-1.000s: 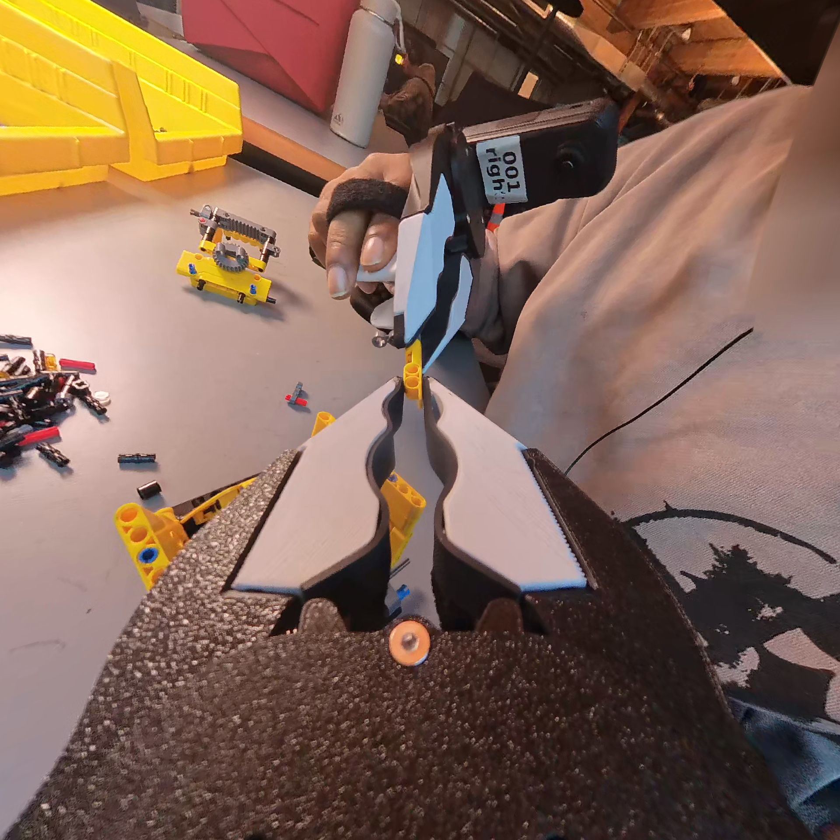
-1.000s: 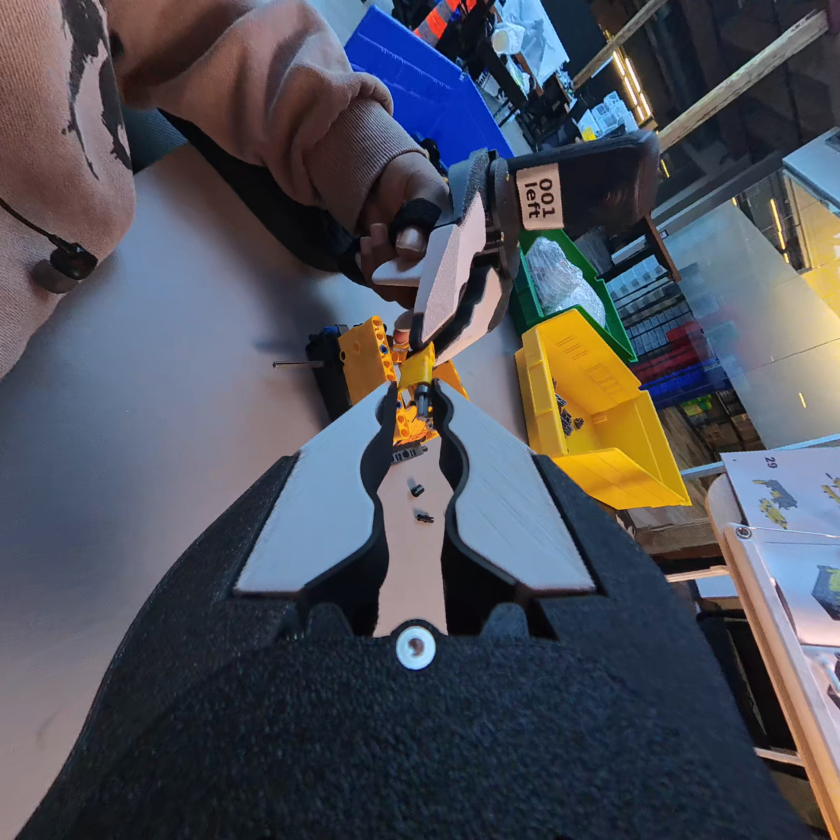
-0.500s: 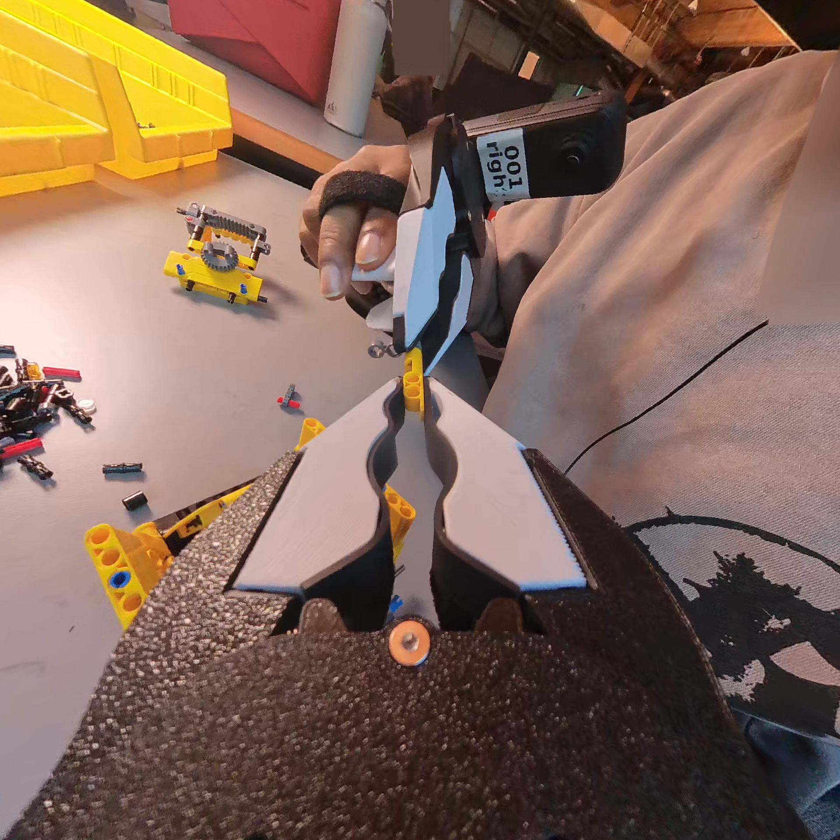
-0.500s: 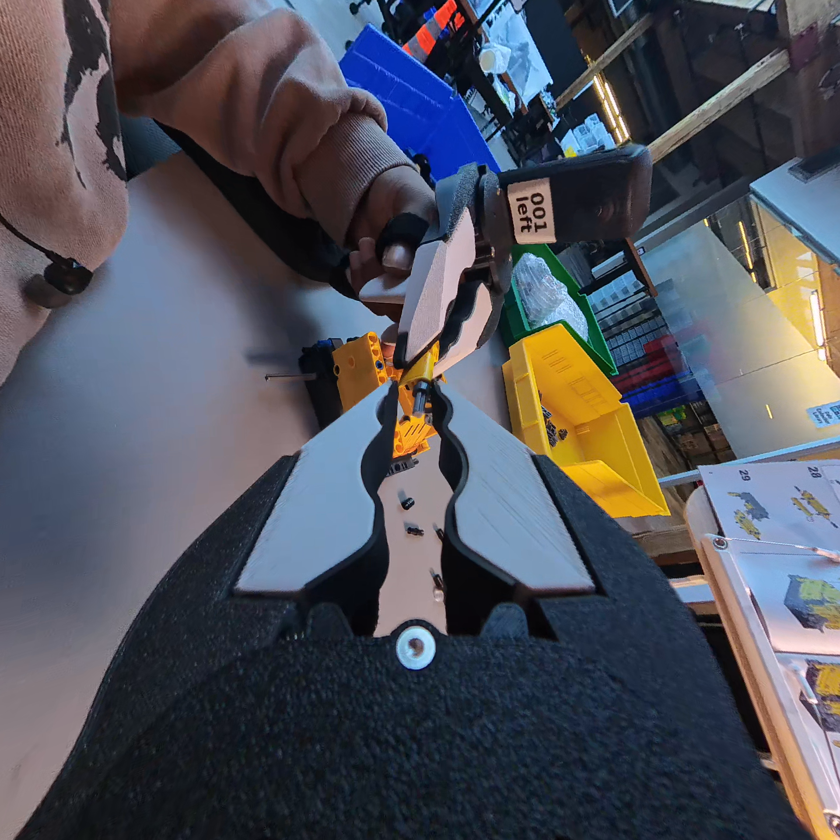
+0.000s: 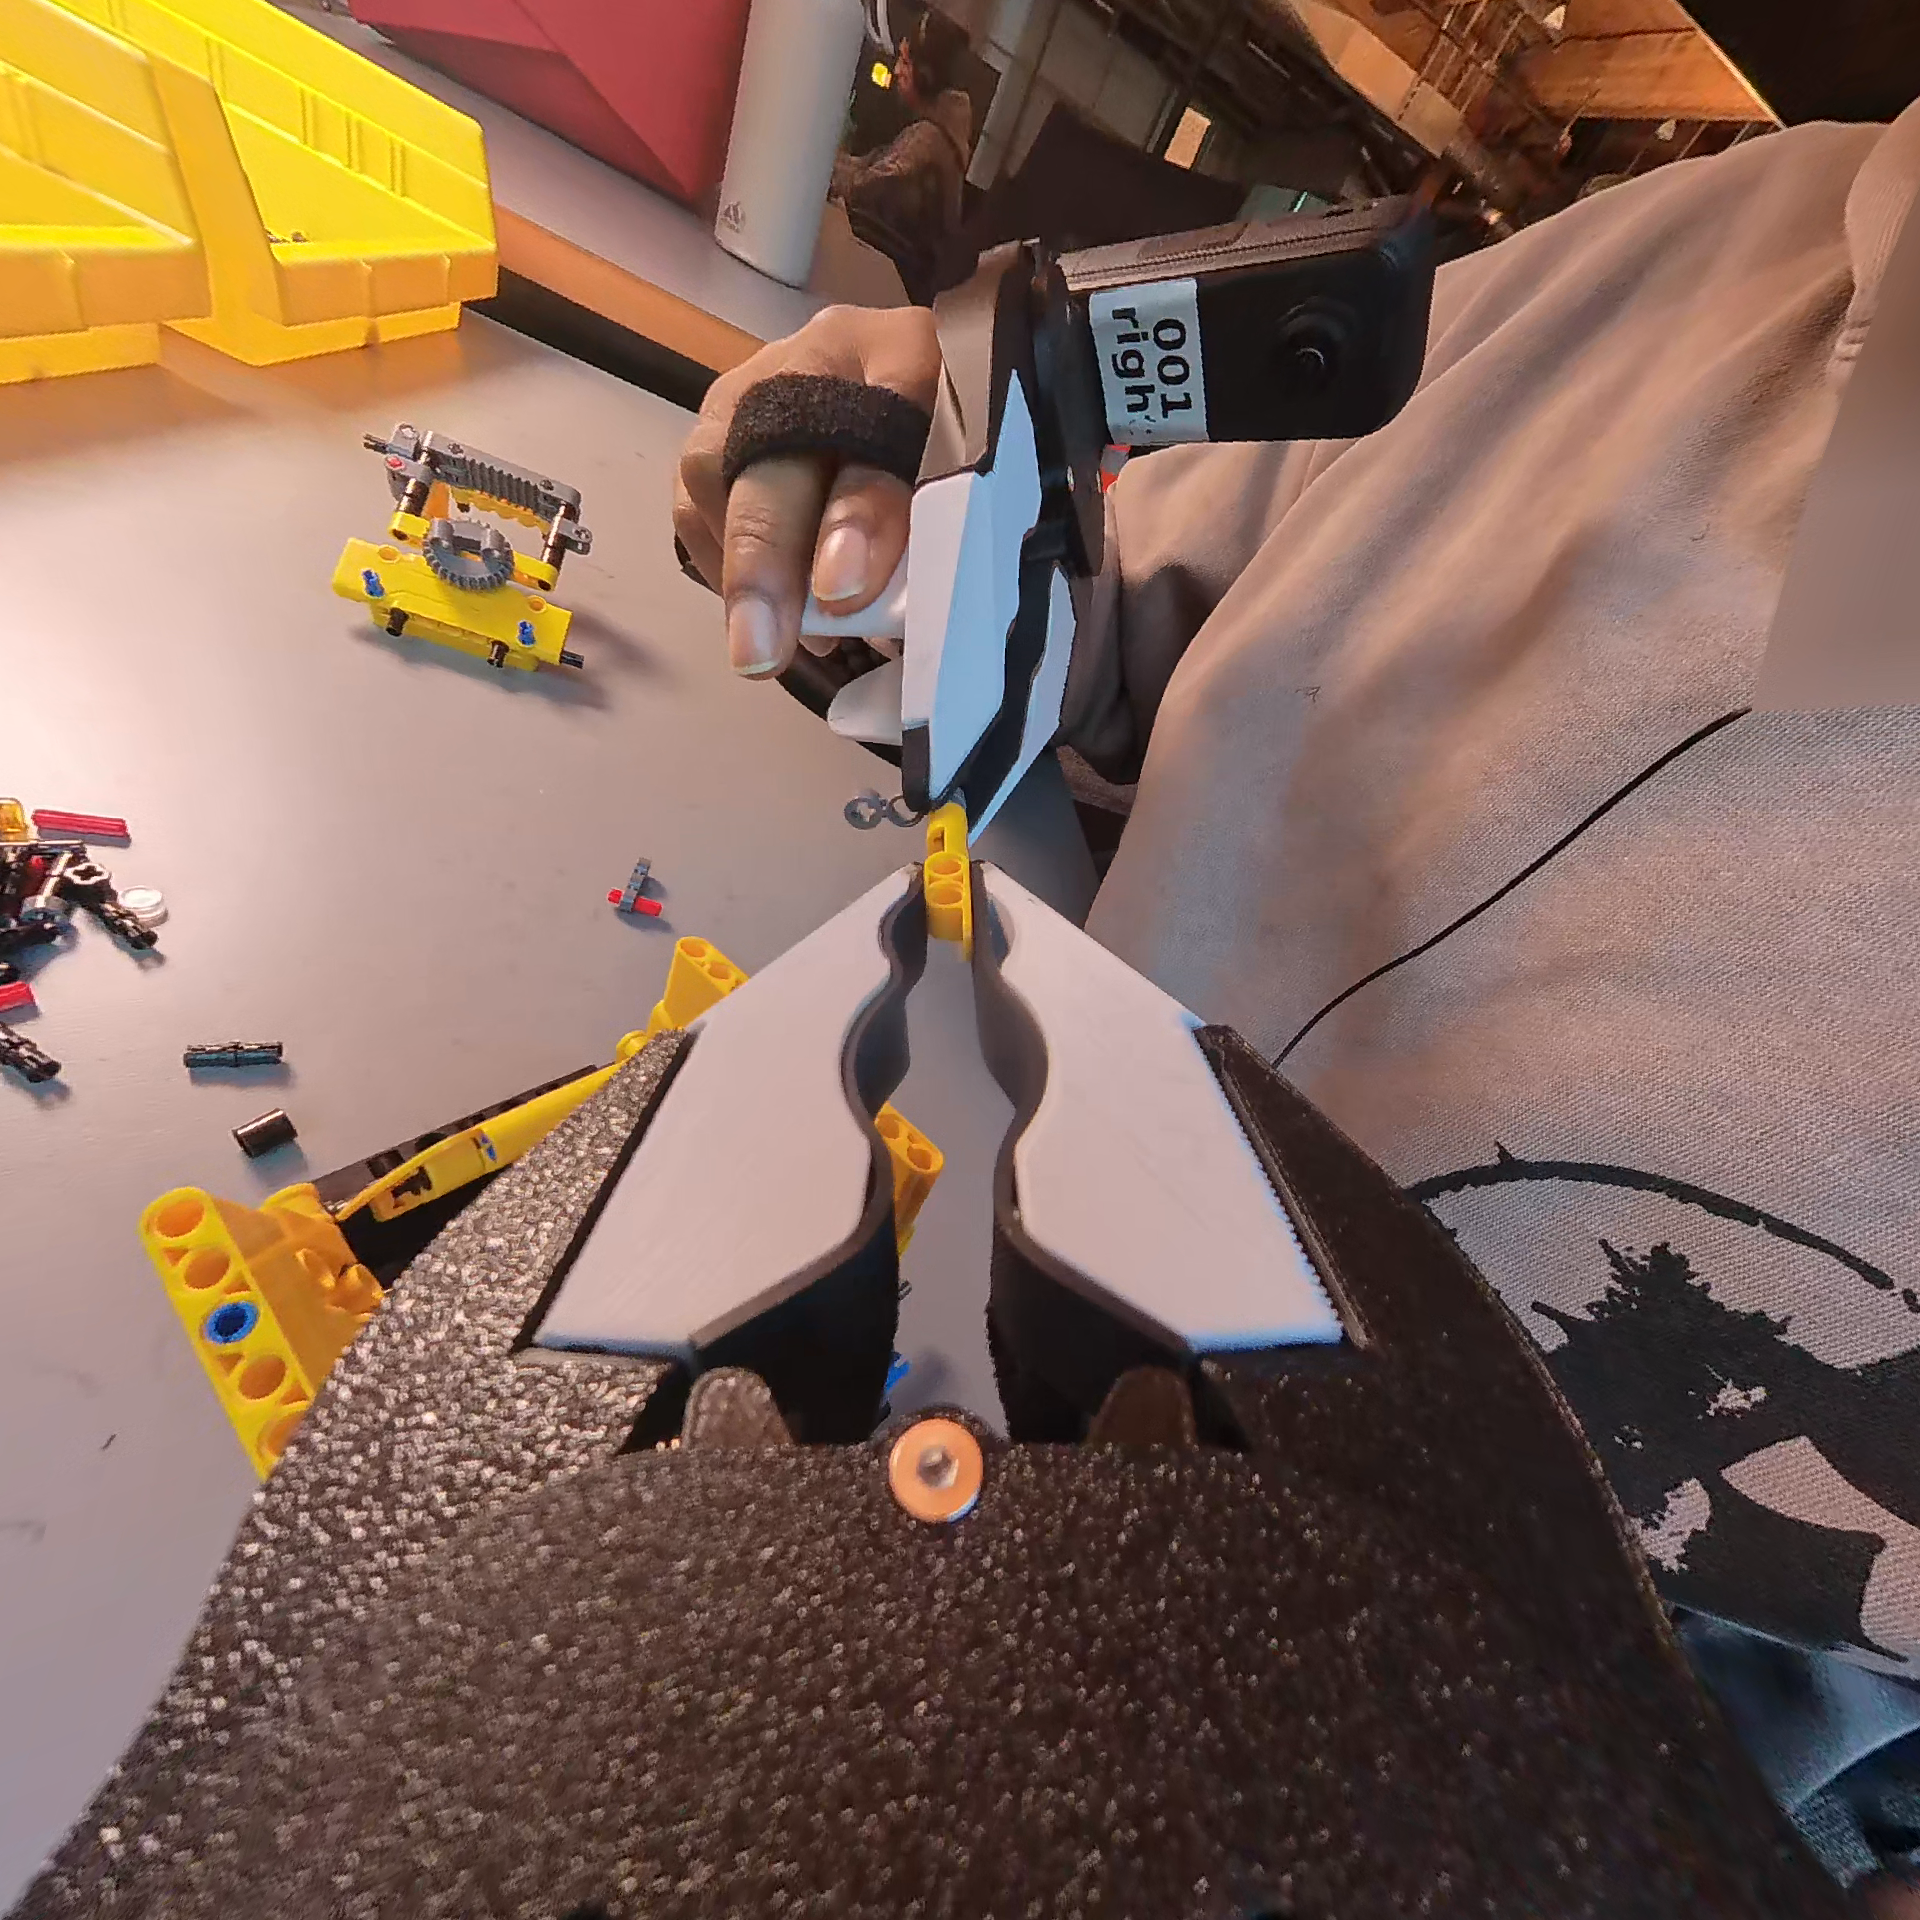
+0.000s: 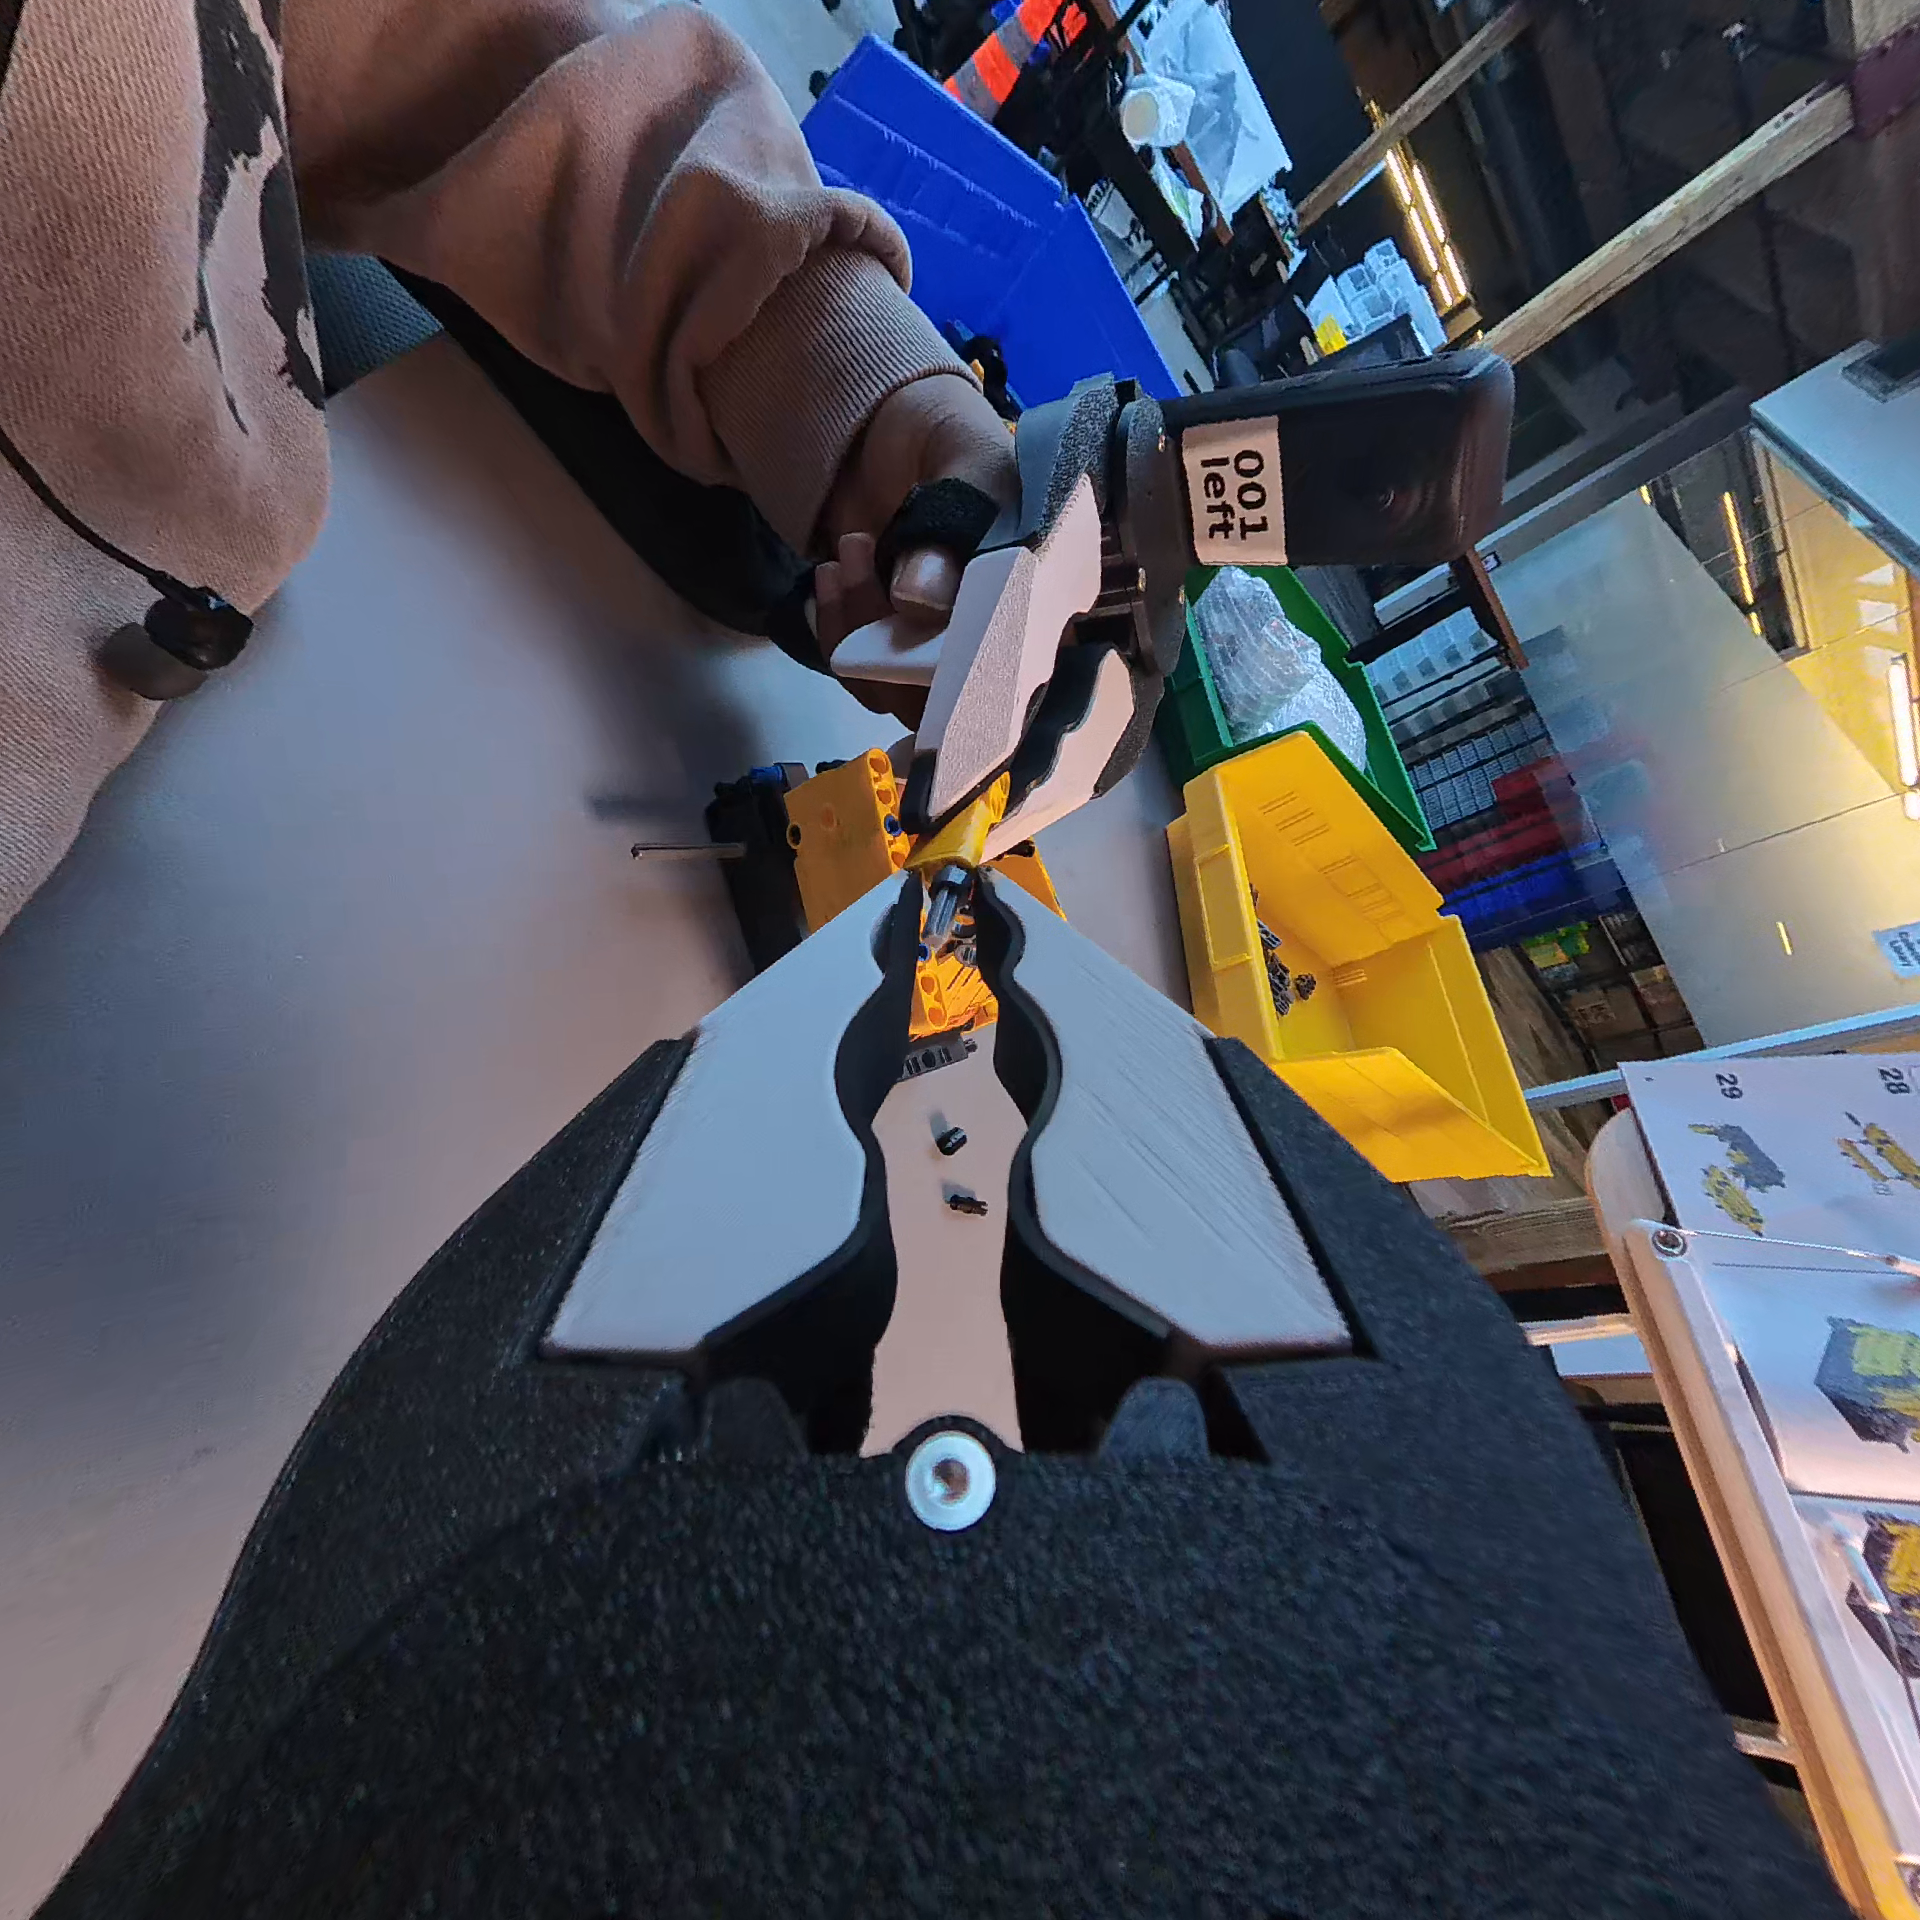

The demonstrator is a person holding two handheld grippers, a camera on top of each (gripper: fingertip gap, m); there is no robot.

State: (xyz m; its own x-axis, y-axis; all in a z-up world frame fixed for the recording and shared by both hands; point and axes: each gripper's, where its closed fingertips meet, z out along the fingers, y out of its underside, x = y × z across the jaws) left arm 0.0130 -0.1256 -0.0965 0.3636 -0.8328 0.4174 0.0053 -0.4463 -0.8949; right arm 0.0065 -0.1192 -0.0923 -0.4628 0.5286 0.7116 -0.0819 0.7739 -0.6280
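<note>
Left gripper [image 5: 948, 902] pinches yellow beam [image 5: 948, 883]; right gripper [image 6: 948, 902] clamps grey pin [image 6: 945, 902]; grey table [image 5: 416, 790]

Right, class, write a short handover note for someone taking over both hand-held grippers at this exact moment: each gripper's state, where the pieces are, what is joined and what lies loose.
Left hand-held gripper: shut on a short yellow beam, held above the grey table.
Right hand-held gripper: shut on a small grey pin. The pin's end meets the beam's end; whether it is seated cannot be told.
Joined: a yellow-and-grey gear assembly stands alone; a larger yellow-and-black build lies beneath the left gripper.
Loose: small black and red parts on the table, more in the yellow bin. Instruction pages lie beside it.
</note>
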